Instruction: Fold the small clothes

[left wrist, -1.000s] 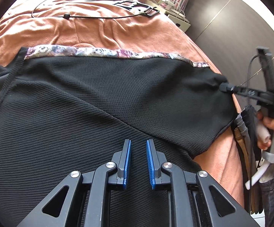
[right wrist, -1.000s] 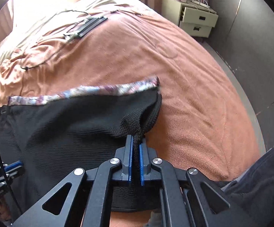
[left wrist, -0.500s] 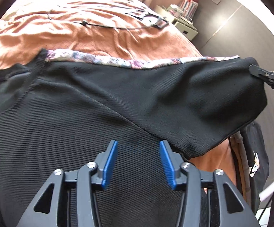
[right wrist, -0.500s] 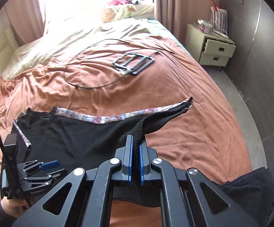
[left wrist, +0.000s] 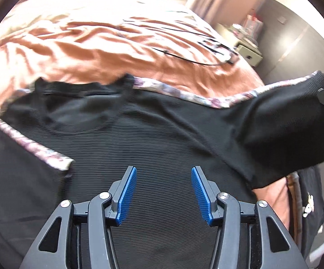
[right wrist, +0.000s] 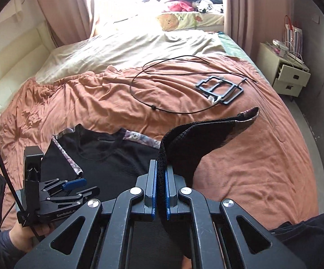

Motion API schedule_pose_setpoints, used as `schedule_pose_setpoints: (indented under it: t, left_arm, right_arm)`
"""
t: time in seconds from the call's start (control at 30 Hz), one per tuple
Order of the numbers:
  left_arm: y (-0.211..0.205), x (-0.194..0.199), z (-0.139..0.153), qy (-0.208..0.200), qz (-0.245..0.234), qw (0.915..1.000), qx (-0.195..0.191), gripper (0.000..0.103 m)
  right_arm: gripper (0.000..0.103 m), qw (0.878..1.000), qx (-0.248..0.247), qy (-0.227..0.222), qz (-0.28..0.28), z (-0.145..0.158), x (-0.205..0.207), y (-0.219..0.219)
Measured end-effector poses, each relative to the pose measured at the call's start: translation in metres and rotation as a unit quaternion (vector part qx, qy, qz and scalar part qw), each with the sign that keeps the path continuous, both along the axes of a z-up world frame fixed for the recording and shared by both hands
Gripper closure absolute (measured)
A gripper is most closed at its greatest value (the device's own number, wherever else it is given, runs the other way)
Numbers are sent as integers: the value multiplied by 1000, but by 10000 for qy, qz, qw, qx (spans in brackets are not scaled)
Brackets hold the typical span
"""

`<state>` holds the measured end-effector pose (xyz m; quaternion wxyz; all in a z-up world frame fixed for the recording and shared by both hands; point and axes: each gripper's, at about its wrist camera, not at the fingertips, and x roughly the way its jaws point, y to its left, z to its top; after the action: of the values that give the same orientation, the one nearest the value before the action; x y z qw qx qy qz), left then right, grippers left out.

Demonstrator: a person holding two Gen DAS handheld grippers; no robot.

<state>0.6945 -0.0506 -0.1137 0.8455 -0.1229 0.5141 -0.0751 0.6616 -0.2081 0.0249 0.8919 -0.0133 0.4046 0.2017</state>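
garment: we see a black ribbed top (right wrist: 121, 163) with floral trim lying on the rust-coloured bedspread (right wrist: 251, 168); neckline toward the pillows
left sleeve: already folded in across the body
left gripper (left wrist: 163, 192): jaws have just been opening; they stand apart over the fabric with nothing between the pads
right gripper (right wrist: 160, 192): clamped on the top's right edge; that side hangs lifted off the bed
background: black cable (right wrist: 173, 109) and black frame (right wrist: 220, 88) further up the bedspread
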Motion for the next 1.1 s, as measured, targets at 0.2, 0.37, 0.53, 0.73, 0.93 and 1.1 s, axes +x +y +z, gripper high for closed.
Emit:
schedule_pose_setpoints:
  t: [0.2, 0.37, 0.53, 0.73, 0.93, 1.1]
  left_arm:
    - [38, -11, 6, 33, 389, 9992, 77, 50]
    - [68, -18, 1, 122, 699, 9974, 155, 50]
    - [85, -18, -4, 176, 819, 9961, 279, 50]
    - [81, -12, -8, 146, 756, 9968, 229, 50]
    - [51, -7, -16, 82, 310, 9992, 249, 50]
    - [17, -9, -23, 44, -300, 9989, 346, 50]
  right_arm:
    - [101, 9990, -3, 80, 442, -13, 8, 45]
    - [99, 9962, 44, 149, 862, -28, 10, 71]
    - [27, 9963, 99, 144, 842, -34, 16, 66]
    - [24, 9988, 71, 243, 409, -51, 33, 26]
    - [24, 9989, -48, 463, 36, -84, 44, -1]
    - [35, 9974, -51, 707, -158, -110, 40, -14]
